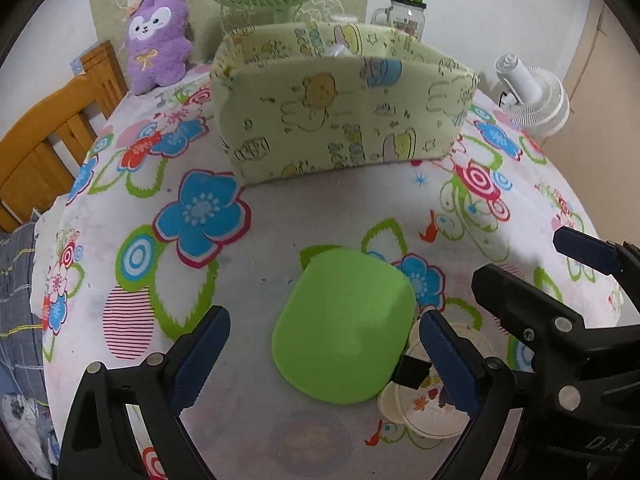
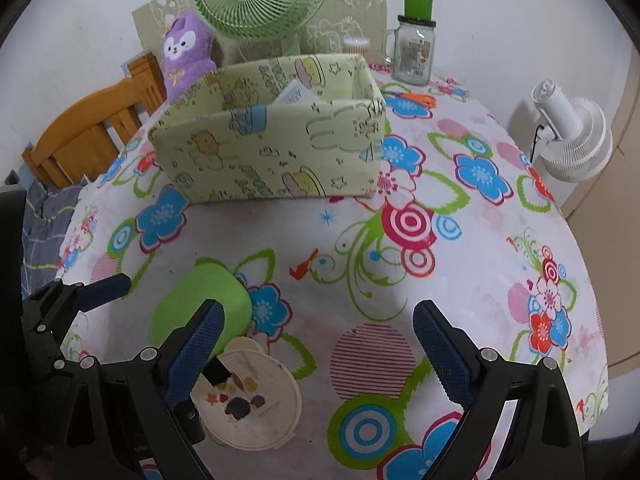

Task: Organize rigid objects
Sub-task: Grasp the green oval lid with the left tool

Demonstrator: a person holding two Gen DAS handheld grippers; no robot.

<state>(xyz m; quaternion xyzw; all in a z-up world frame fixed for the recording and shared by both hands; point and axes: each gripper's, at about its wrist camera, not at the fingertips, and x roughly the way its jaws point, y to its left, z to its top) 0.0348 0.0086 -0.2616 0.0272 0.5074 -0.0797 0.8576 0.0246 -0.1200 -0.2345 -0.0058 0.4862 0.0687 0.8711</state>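
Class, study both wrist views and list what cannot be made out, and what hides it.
- Contents of the pale green cartoon-print storage box: its front wall hides all but a white corner, both views.
- Round cream printed lid: left view, partly behind the lime green rounded container and left claw.

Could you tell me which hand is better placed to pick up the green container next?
Left. The left tool is open with the green container lying between its fingers, while the right tool sits open to one side, beside the cream lid.

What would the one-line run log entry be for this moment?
left gripper: open, over green container | right gripper: open, empty | round lid: flat beside container | patterned box: behind, open top
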